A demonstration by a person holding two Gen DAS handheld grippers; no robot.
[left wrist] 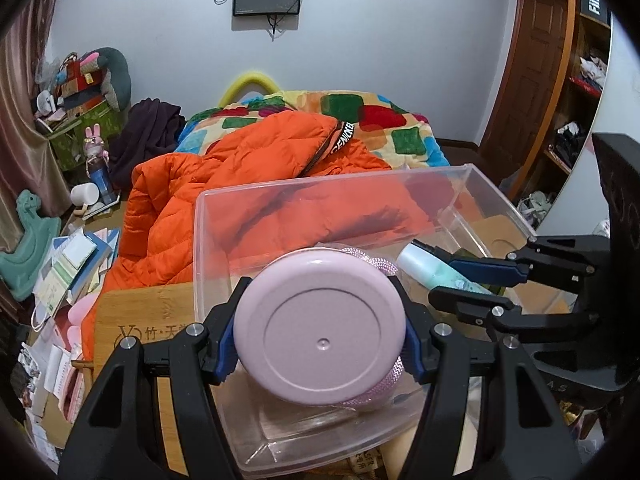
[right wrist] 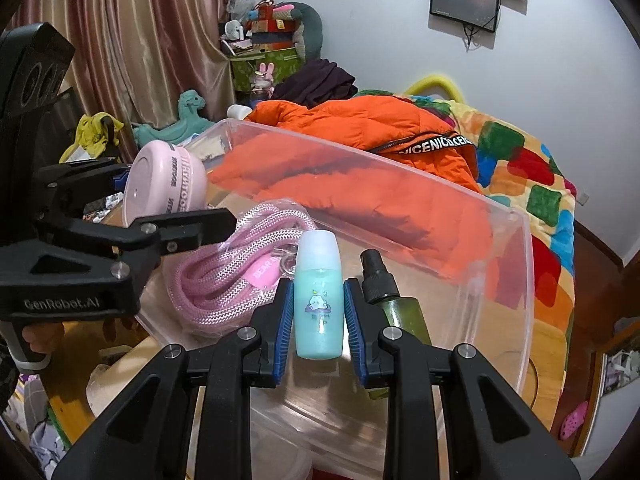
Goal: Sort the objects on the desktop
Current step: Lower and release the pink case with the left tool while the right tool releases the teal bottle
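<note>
Beyond the desk's far edge, an orange down jacket [left wrist: 248,184] lies heaped on a bed under a colourful patchwork blanket [left wrist: 360,112], seen through the walls of a clear plastic bin [left wrist: 212,240] that stands on the bamboo desk [left wrist: 140,320], the largest of the task's things. Inside the bin, toward its left wall, a coil of pink braided rope [right wrist: 224,280] lies in a plastic wrapper. Over the bin's near left corner the left gripper [left wrist: 320,340] clamps a round pink case [left wrist: 320,324] at its rim, both blue pads pressed against its sides and its flat face turned to the camera. At the bin's right side the right gripper [right wrist: 318,314] reaches over the rim; its fingers stand close on either side of a small turquoise bottle [right wrist: 319,300] with a pale cap, and whether the pads actually touch it cannot be told. Just right of that bottle, inside the bin, lies a green spray bottle [right wrist: 400,312] with a black pump top
</note>
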